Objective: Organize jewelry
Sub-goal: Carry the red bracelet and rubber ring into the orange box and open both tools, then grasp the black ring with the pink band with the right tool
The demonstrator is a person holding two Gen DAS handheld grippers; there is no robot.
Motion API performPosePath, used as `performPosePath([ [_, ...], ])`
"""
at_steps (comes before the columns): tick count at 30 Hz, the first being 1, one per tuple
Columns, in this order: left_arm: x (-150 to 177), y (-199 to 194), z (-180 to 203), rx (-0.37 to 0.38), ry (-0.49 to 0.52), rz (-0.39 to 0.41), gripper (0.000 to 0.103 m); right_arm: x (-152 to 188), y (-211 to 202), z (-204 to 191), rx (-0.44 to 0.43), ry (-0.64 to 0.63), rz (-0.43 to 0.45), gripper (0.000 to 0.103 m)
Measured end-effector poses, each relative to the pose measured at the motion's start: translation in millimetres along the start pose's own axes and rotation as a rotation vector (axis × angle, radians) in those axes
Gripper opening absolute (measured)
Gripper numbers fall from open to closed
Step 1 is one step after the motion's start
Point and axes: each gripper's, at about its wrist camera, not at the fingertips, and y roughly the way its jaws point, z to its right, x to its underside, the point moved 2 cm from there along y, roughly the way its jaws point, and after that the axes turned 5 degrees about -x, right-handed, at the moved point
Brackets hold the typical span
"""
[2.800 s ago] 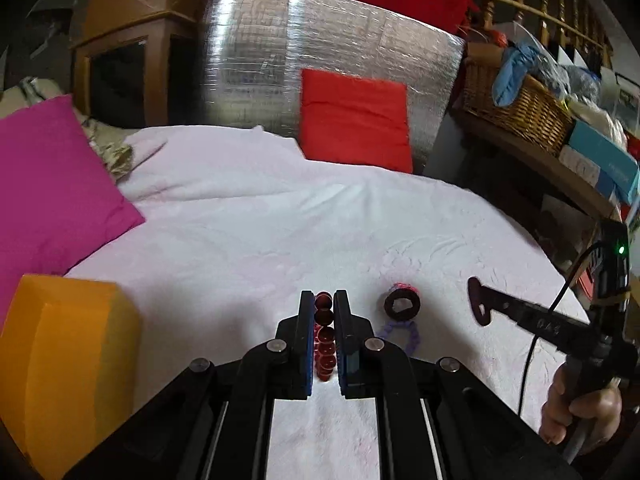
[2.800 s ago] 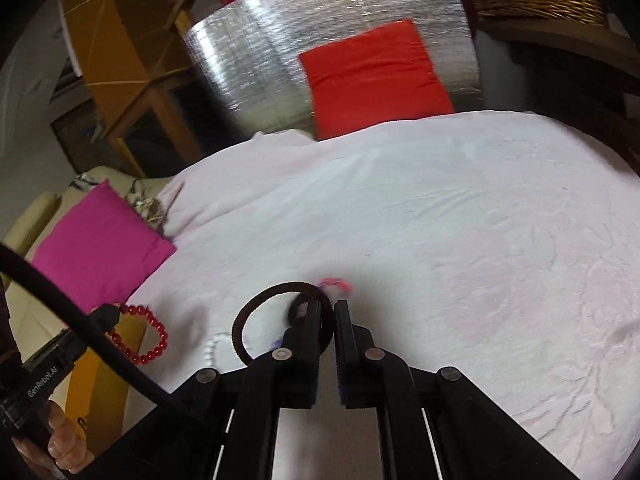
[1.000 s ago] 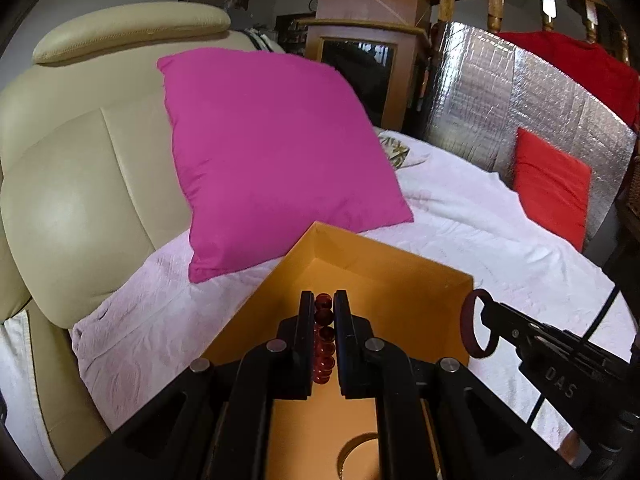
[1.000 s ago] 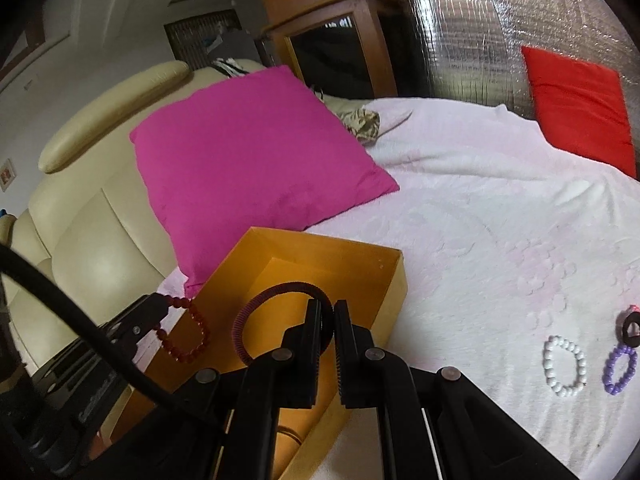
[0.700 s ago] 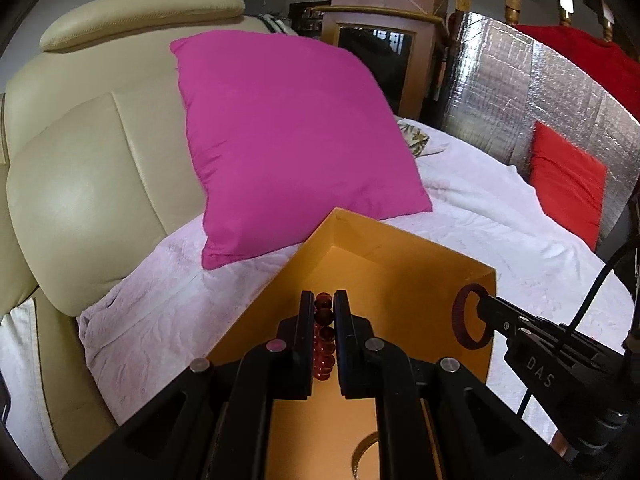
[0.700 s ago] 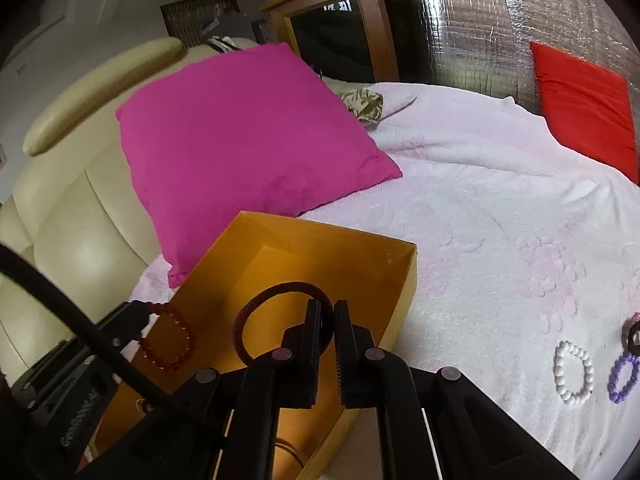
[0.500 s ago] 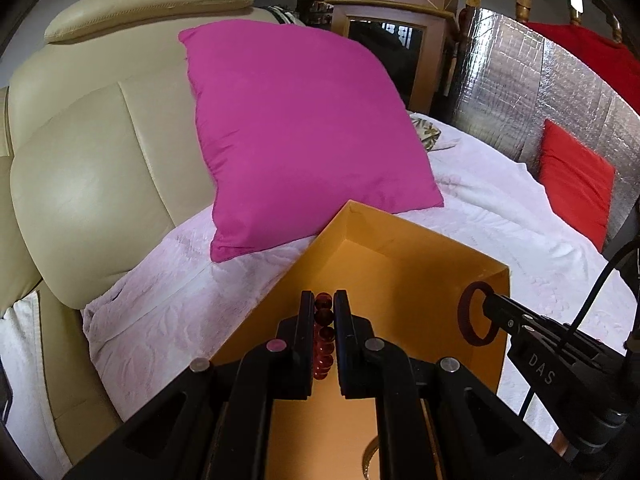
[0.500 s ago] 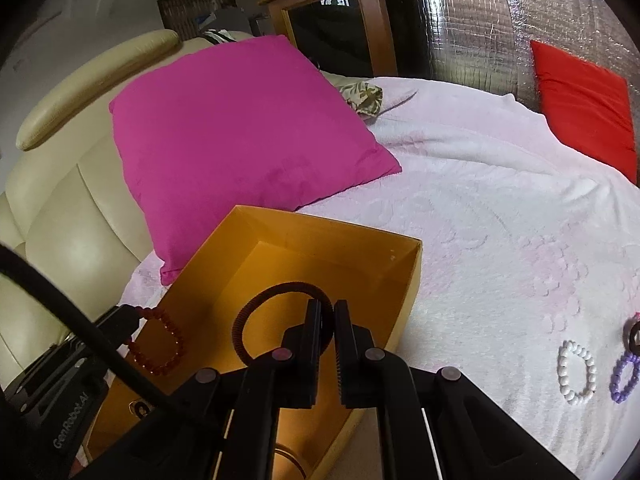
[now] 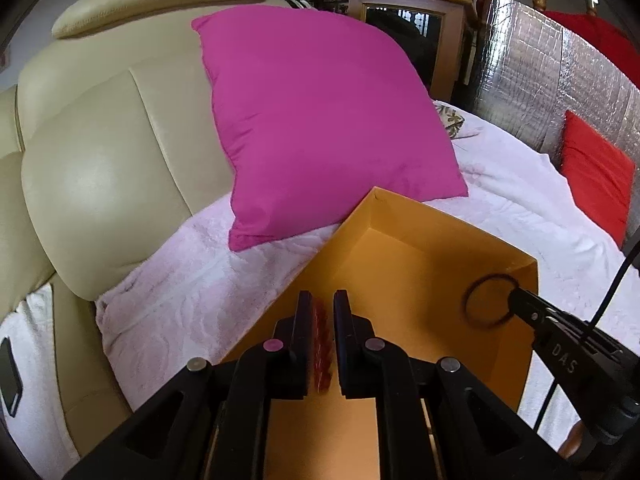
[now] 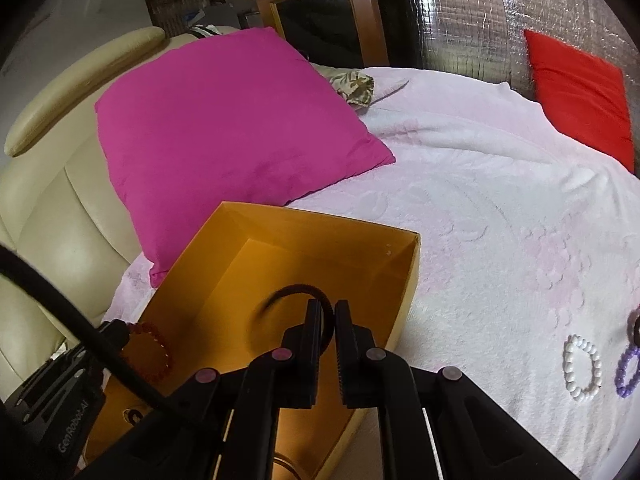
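Change: both grippers, over open bedding 2.8 s ago, now hang above the orange box.
Left gripper: jaws nearly closed, pinching the red bead bracelet over the box interior.
Right gripper: jaws closed on the dark hair tie, also above the box.
Surroundings: magenta cushion touches the box's far corner; white bead bracelet and purple bead bracelet lie well apart on the white blanket.

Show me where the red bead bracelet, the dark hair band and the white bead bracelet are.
red bead bracelet (image 9: pixel 321 344): left wrist view, beads between fingers.
dark hair band (image 9: pixel 490 300): left wrist view, loop.
white bead bracelet (image 10: pixel 582 367): right wrist view, beads.
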Motion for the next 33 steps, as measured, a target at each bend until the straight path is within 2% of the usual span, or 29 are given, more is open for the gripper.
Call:
performPosePath([
  [1,-0.4,-1.0,0.8,-0.009,0.005,0.008,0.019,-0.3,-0.3,0.3,0.004,-0.002,0.002,0.009],
  [2,-0.7,-1.9,1.5,-0.018,0.01,0.016,0.031,-0.8,-0.7,1.0,0.004,-0.001,0.0,0.011],
  [4,-1.4,-3.6,2.8,-0.032,0.018,0.032,0.046,-1.4,-2.0,3.4,-0.009,0.018,-0.003,0.018],
  [7,-2.2,-5.8,3.7,-0.047,0.019,0.05,0.047,-3.2,-9.5,7.7,-0.016,0.034,0.024,0.02],
  [12,-4.5,-9.7,6.6,-0.081,0.012,0.081,0.057,-9.4,-31.0,20.9,-0.007,0.047,0.083,0.02],
  [16,-6.1,-19.5,17.7,-0.107,0.025,0.13,0.066,-11.6,-53.3,45.9,0.014,0.079,0.119,0.019],
  [19,-7.4,-32.3,33.1,-0.112,0.046,0.189,0.067,-9.7,-79.3,73.0,0.052,0.093,0.157,0.019],
  [27,-0.6,-60.1,86.7,-0.095,0.129,0.284,0.068,17.9,-159.5,184.1,0.156,0.245,0.247,0.019],
  [33,13.4,-78.1,142.1,-0.066,0.23,0.343,0.069,63.0,-198.8,275.7,0.194,0.442,0.29,0.019],
])
